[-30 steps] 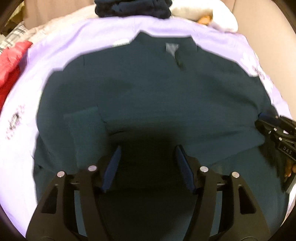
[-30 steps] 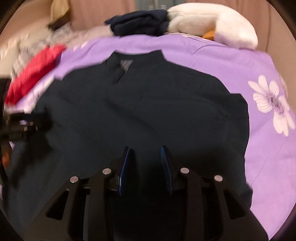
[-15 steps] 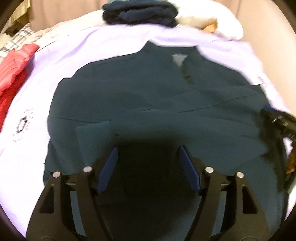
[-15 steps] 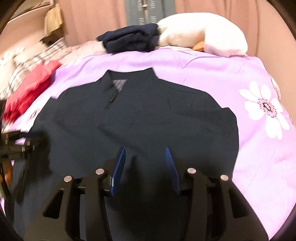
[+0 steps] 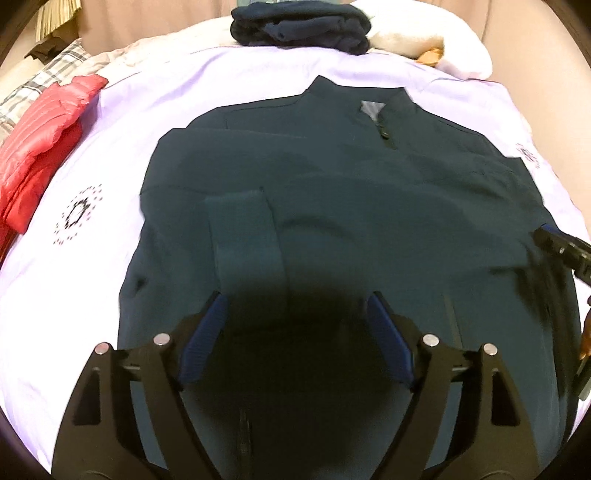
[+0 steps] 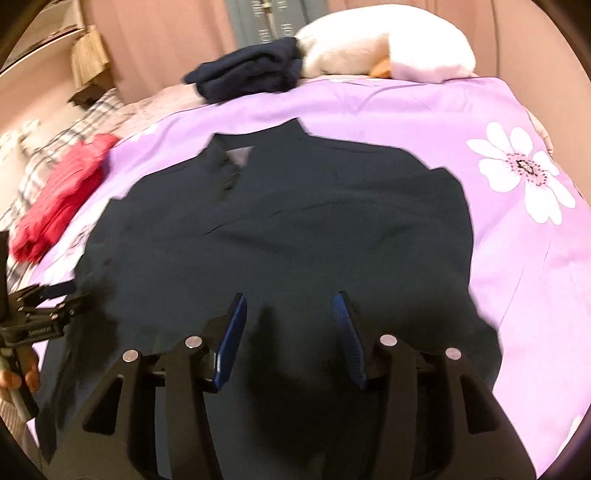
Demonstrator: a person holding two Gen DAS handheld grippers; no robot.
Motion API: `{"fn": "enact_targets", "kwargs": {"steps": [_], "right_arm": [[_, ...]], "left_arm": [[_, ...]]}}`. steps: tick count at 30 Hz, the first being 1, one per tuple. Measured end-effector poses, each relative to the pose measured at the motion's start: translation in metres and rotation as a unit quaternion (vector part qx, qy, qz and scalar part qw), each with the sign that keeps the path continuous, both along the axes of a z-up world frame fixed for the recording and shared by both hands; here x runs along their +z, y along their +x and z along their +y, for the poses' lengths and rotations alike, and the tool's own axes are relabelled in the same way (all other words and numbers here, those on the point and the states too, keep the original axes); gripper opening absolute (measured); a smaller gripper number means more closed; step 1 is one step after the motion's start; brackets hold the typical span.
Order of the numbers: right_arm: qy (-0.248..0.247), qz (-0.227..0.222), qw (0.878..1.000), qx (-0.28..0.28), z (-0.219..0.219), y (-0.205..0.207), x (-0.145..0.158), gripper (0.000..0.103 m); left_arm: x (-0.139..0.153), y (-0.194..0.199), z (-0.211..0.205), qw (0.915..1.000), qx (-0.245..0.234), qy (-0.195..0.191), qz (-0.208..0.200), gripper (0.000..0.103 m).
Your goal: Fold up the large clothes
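Note:
A large dark teal jacket (image 5: 332, 206) lies flat on a purple flowered bedsheet (image 5: 155, 96), collar at the far end, sleeves folded in across the body. It also shows in the right wrist view (image 6: 295, 229). My left gripper (image 5: 295, 299) is open and empty above the jacket's lower part. My right gripper (image 6: 290, 299) is open and empty above the jacket's lower right side. The right gripper shows at the right edge of the left wrist view (image 5: 565, 251); the left gripper shows at the left edge of the right wrist view (image 6: 40, 314).
A red puffer jacket (image 5: 40, 140) lies at the left edge of the bed. A folded navy garment (image 5: 299, 22) and a white plush toy (image 5: 424, 40) lie at the far end. A plaid pillow (image 6: 74, 133) is at the far left.
Both grippers have pulled back and risen from the jacket, so more of the bed shows. The right gripper's jaws have opened wider. The jacket lies still.

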State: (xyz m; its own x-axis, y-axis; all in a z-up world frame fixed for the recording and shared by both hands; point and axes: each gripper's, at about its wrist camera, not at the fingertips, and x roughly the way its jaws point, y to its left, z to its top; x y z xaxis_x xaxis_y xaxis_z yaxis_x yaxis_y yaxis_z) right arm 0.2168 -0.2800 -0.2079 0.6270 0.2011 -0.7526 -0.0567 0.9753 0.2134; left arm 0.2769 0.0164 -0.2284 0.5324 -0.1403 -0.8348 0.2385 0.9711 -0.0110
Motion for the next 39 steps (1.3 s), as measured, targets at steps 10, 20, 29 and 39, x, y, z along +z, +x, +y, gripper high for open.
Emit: {"fn": "enact_targets", "kwargs": {"steps": [10, 20, 29, 39], "right_arm": [[-0.015, 0.039, 0.998, 0.047, 0.052, -0.066, -0.014, 0.059], [-0.131, 0.039, 0.987, 0.083, 0.085, -0.151, -0.037, 0.072], [-0.095, 0.057, 0.992, 0.061, 0.059, -0.21, -0.036, 0.074], [-0.077, 0.045, 0.996, -0.013, 0.014, -0.245, -0.02, 0.074]], "left_arm": [[-0.011, -0.095, 0.001, 0.9991, -0.013, 0.04, -0.002, 0.081], [-0.04, -0.178, 0.008, 0.9985, -0.013, 0.052, 0.006, 0.086], [-0.041, -0.218, 0.03, 0.9992, -0.005, 0.034, 0.022, 0.089], [-0.026, -0.246, 0.078, 0.9981, 0.034, 0.05, 0.012, 0.095]]}}
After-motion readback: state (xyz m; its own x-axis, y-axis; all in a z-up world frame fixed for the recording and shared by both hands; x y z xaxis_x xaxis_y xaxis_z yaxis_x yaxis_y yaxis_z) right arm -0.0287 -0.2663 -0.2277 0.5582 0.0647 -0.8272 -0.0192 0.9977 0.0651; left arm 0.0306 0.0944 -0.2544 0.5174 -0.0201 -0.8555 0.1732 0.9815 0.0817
